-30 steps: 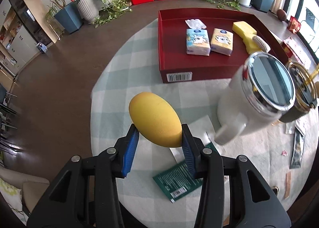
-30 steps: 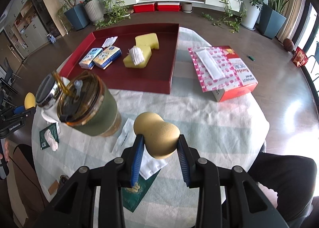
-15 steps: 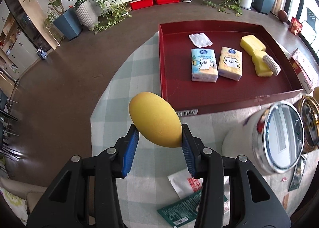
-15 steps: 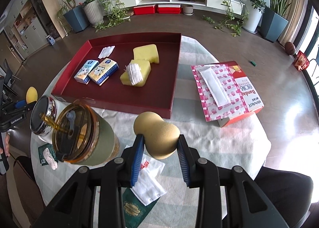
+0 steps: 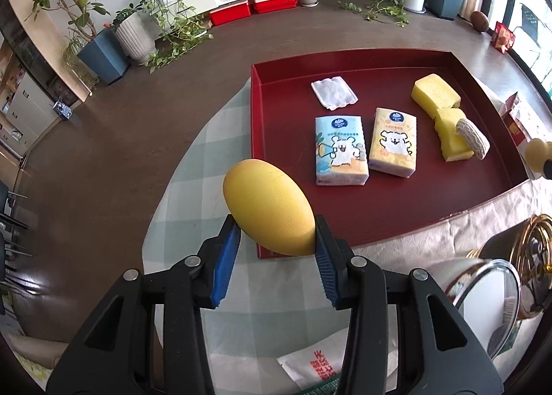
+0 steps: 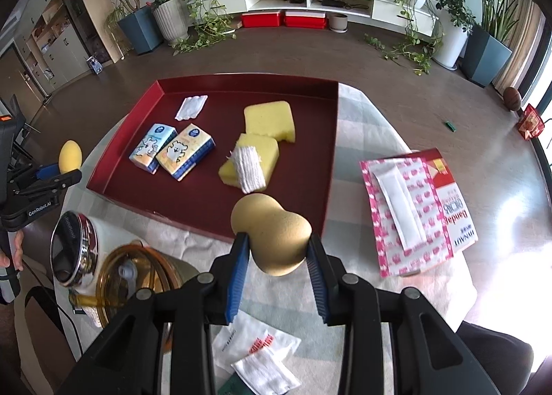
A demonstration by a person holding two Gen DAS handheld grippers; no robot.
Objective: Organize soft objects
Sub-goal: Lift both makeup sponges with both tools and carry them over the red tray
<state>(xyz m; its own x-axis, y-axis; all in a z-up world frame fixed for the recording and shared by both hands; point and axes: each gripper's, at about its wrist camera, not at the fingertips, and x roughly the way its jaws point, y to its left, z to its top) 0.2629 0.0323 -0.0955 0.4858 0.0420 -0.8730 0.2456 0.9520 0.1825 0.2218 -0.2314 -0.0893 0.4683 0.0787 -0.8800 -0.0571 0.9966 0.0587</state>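
My left gripper [image 5: 274, 239] is shut on a yellow egg-shaped sponge [image 5: 267, 210], held above the near-left corner of the red tray [image 5: 276, 70]. My right gripper [image 6: 274, 250] is shut on a tan gourd-shaped sponge [image 6: 272, 232], over the tray's [image 6: 331, 139] near edge. In the tray lie two tissue packs [image 5: 339, 150] [image 5: 393, 141], a white folded pad [image 5: 333, 91], two yellow sponges [image 5: 436, 93] and a bandage roll [image 5: 472, 139]. The left gripper with its egg sponge [image 6: 70, 156] shows at the left of the right wrist view.
A white steel-lidded mug [image 6: 74, 250] and an amber-lidded tumbler [image 6: 138, 284] stand on the checked cloth [image 5: 193, 167] near the tray's front. A pink bandage box [image 6: 417, 201] lies right of the tray. White sachets [image 6: 255, 357] lie near me.
Both grippers have travelled forward towards the tray, each keeping its sponge. The cups have slid from the middle of both views to the lower edges, and the tray looms larger.
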